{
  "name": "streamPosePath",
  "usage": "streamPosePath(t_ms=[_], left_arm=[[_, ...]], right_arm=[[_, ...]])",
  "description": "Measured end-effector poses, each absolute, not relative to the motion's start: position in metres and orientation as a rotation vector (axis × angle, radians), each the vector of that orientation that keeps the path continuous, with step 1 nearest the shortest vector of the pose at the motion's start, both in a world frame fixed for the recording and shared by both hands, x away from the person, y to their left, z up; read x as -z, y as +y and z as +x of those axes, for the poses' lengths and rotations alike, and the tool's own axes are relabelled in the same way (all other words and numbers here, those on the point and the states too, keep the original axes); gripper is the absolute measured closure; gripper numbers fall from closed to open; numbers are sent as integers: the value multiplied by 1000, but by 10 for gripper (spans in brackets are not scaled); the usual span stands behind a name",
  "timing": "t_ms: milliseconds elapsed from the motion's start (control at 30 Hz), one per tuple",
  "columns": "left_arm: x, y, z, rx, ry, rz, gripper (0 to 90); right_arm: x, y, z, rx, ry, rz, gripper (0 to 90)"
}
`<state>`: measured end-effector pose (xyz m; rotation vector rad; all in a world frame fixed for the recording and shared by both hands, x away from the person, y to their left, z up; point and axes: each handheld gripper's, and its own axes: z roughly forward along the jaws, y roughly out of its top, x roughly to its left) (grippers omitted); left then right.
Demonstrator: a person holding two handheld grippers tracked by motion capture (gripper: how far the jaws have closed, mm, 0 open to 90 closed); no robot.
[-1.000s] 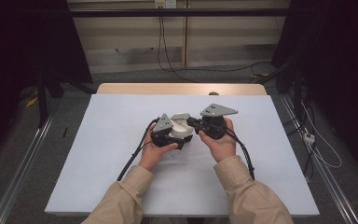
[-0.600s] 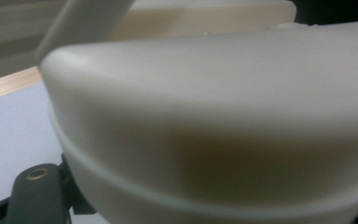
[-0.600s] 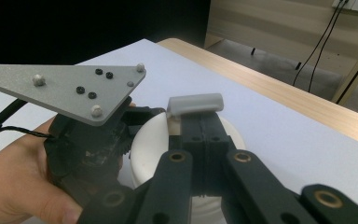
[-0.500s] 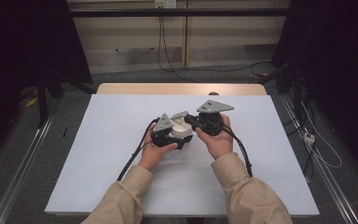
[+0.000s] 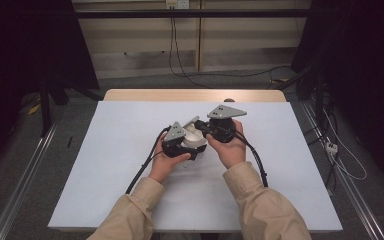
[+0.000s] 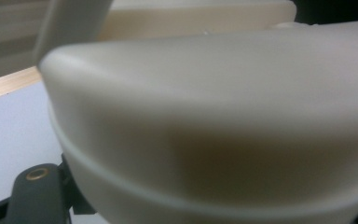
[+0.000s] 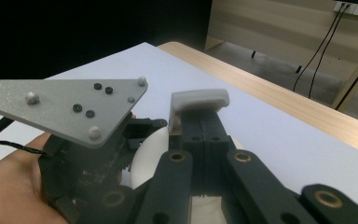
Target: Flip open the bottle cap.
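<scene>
Cup [image 5: 196, 134] between hand-held grippers, above table [image 5: 120, 150]

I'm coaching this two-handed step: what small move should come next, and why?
Probably lift the right tool slightly off the white object. Its jaws look shut with nothing between them, resting against the object's top, while the left tool appears shut on that object. Backing off would leave room to reopen and regrip.

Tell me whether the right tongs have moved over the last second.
Yes, slightly: the right tongs shifted toward the table's wooden far edge and a little left.
</scene>
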<state>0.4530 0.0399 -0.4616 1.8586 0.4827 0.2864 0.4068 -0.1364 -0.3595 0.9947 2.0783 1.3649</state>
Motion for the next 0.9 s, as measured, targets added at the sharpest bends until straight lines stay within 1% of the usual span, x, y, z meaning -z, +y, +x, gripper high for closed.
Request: streamPosePath(t_ms=[900], left_arm=[[462, 39, 453, -286, 484, 1859, 186]], right_arm=[[366, -125, 417, -1369, 2084, 984, 900]])
